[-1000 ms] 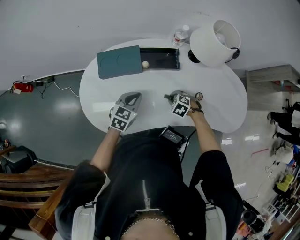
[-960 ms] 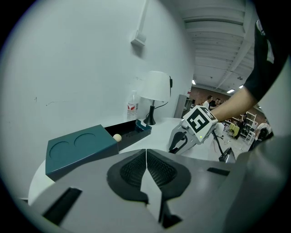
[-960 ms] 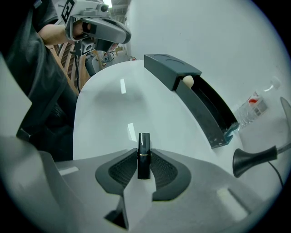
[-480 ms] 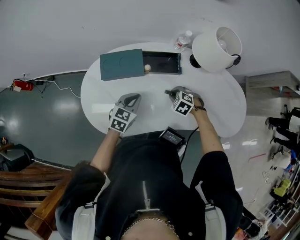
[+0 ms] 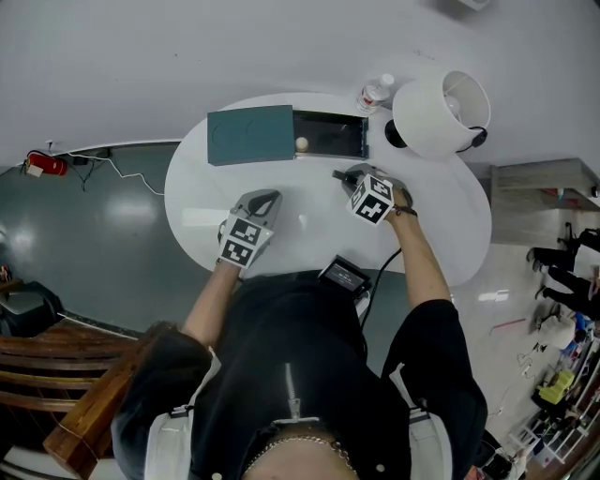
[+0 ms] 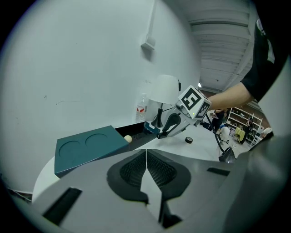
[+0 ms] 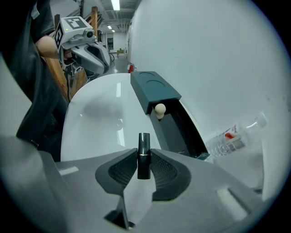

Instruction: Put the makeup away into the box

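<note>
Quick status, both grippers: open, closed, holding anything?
Left gripper: closed, nothing between the jaws.
Right gripper: closed on a dark lipstick tube.

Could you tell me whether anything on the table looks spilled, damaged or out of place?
Nothing stands out. The box sits open with its lid slid aside, the bottle stands upright, and the right gripper holds a lipstick squarely.

A workshop or lab hall: stocked shelves [image 6: 241,120], strip ceiling lights [image 7: 114,4].
</note>
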